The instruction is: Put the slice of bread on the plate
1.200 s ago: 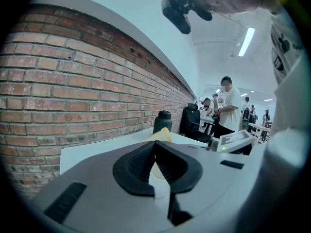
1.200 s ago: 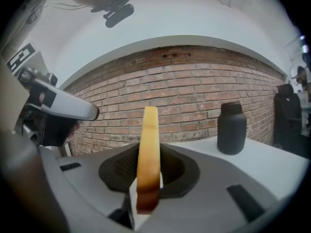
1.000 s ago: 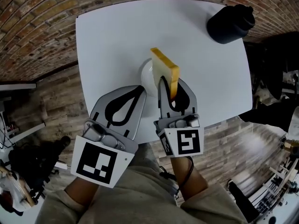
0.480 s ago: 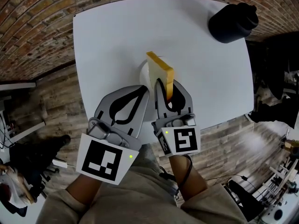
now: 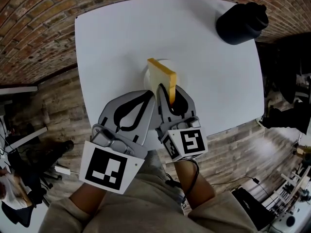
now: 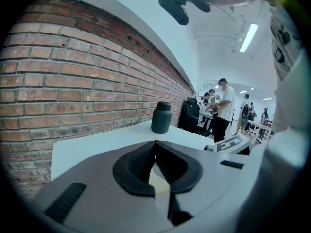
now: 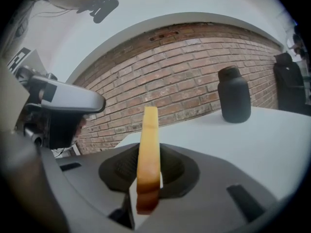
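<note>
right gripper (image 5: 167, 92): fingers (image 7: 182, 171) closed down to a narrow gap and clamped on the bread (image 7: 148, 149)
bread: one slice with a yellow-brown crust, held on edge. It sticks out forward past the fingertips.
bread position: in the head view its far end lies over the plate (image 5: 146, 76). Can't tell whether it touches the plate.
plate: small, white and round, mid-surface, partly hidden by the bread and both grippers
left gripper (image 6: 155, 142): fingers (image 6: 136, 164) closed tip to tip, nothing held. Its tips sit just beside the right gripper at the plate's near edge.
surface (image 5: 121, 38): white with rounded corners
bottle (image 5: 240, 22): dark, matte, lid on, upright at the far right corner, well apart from the plate. No print can be made out on it.
markings: black-and-white square patterns on the left cube (image 5: 104, 169) and the right cube (image 5: 187, 143). These are codes, not text.
surroundings: brick wall (image 6: 73, 91) beyond the surface, wood-plank floor (image 5: 58, 106) below it
background: person (image 6: 224, 106) in a white top standing far off in the left gripper view
</note>
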A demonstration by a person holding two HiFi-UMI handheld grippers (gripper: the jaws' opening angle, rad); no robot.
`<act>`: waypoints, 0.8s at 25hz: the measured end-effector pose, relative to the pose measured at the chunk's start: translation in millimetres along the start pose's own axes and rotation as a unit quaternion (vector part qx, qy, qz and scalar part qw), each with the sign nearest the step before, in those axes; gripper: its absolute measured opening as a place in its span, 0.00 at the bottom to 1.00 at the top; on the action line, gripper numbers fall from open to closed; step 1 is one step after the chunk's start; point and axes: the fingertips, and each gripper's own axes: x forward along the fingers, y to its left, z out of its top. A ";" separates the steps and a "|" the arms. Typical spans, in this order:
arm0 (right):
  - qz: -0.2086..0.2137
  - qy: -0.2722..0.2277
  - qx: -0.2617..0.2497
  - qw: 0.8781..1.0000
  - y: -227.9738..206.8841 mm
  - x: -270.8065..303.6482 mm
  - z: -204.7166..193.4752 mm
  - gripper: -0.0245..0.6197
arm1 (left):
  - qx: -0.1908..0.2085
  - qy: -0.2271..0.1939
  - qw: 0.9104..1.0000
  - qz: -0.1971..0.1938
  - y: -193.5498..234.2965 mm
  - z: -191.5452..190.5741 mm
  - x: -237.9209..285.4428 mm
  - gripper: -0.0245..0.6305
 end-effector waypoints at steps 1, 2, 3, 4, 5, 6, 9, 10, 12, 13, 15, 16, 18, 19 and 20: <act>0.004 0.000 0.003 1.000 0.2 0.2 -1.0 0.17 | 0.000 0.000 1.000 0.000 -0.1 -0.2 0.0 0.05; 0.006 0.000 0.009 1.000 -0.3 0.5 -2.1 0.17 | -0.001 0.000 1.000 0.001 -0.2 -0.5 -0.1 0.05; 0.007 0.000 0.017 1.000 -1.1 1.0 -3.2 0.17 | -0.002 0.000 1.000 0.001 -0.4 -0.8 -0.2 0.05; 0.009 0.001 0.026 1.000 -2.0 1.6 -4.3 0.17 | -0.004 0.000 1.000 0.002 -0.5 -1.1 -0.2 0.05; 0.010 0.002 0.038 0.999 -3.0 2.3 -5.9 0.17 | -0.006 0.000 1.000 0.002 -0.5 -1.3 -0.2 0.05; 0.011 0.004 0.051 0.999 -4.3 3.0 -7.9 0.17 | -0.008 0.000 1.000 0.003 -0.3 -1.4 -0.1 0.05; 0.013 0.006 0.086 0.996 -9.0 4.9 -12.0 0.17 | -0.009 0.000 1.000 0.004 0.3 -1.0 0.2 0.05; 0.013 0.006 0.093 0.996 -10.4 5.3 -12.4 0.17 | -0.009 0.001 1.000 0.005 0.5 -1.0 0.1 0.05; 0.015 0.007 0.104 0.994 -12.8 6.2 -13.6 0.18 | -0.008 0.001 1.000 0.006 1.0 -1.3 -0.1 0.05; 0.015 0.008 0.108 0.994 -14.0 6.6 -14.3 0.18 | -0.007 0.001 1.000 0.006 1.1 -1.2 -0.3 0.05; 0.012 0.009 0.103 0.995 -16.2 6.5 -15.2 0.18 | -0.006 0.001 1.000 0.006 0.4 -1.1 -0.6 0.05; 0.010 0.009 0.095 0.995 -17.0 6.3 -15.4 0.18 | -0.007 0.001 1.000 0.006 0.0 -1.1 -0.6 0.05; 0.006 0.011 0.077 0.997 -18.1 6.7 -16.0 0.19 | -0.008 0.001 1.000 0.005 -0.3 -1.3 -0.2 0.05; 0.003 0.013 0.065 0.998 -18.5 7.1 -16.3 0.19 | -0.008 0.000 1.000 0.005 -0.2 -1.5 0.1 0.05; 0.000 0.016 0.050 0.999 -18.9 7.6 -16.8 0.20 | -0.008 0.000 1.000 0.005 -0.3 -1.5 0.5 0.05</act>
